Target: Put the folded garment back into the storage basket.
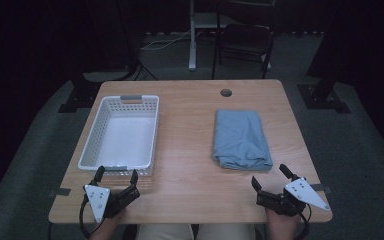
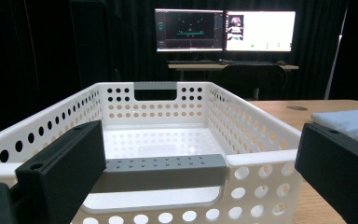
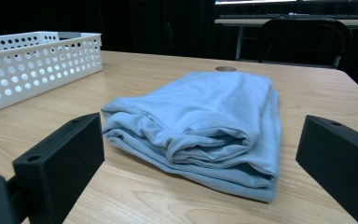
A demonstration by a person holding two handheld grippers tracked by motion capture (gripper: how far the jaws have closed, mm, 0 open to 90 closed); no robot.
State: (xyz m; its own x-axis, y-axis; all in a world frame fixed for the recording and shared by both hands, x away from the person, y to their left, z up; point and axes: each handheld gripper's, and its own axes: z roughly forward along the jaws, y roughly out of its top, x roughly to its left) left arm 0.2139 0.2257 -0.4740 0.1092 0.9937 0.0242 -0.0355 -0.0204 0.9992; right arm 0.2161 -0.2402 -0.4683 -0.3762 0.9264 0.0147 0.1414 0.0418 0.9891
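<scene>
— Where did your things lie?

— Your folded blue cloth (image 1: 242,139) lay on the right half of the tabletop (image 1: 190,150), its long side running away from you and its thick rolled folds facing you. The white perforated basket (image 1: 121,134) sat on the left half, well apart from the cloth, with nothing in it and a grey handle bar at its near and far ends.

— How much room did I have along the edges?

— A broad strip of bare wood ran between basket and cloth. The basket's left wall stood near the tabletop's left edge. The cloth kept a margin from the right edge, and a small round grommet (image 1: 225,92) sat beyond it near the far edge. A bare band ran along the near edge, where your tools were.

— And my hands?

— Your left tongs (image 1: 116,175) were just before the basket's near wall, jaws spread wide and empty, pointing straight at the near handle. Your right tongs (image 1: 270,176) were near the cloth's near end, jaws likewise wide apart and holding nothing, angled up and left. In the right gripper view the folds lay between the two jaws, apart from both.
</scene>
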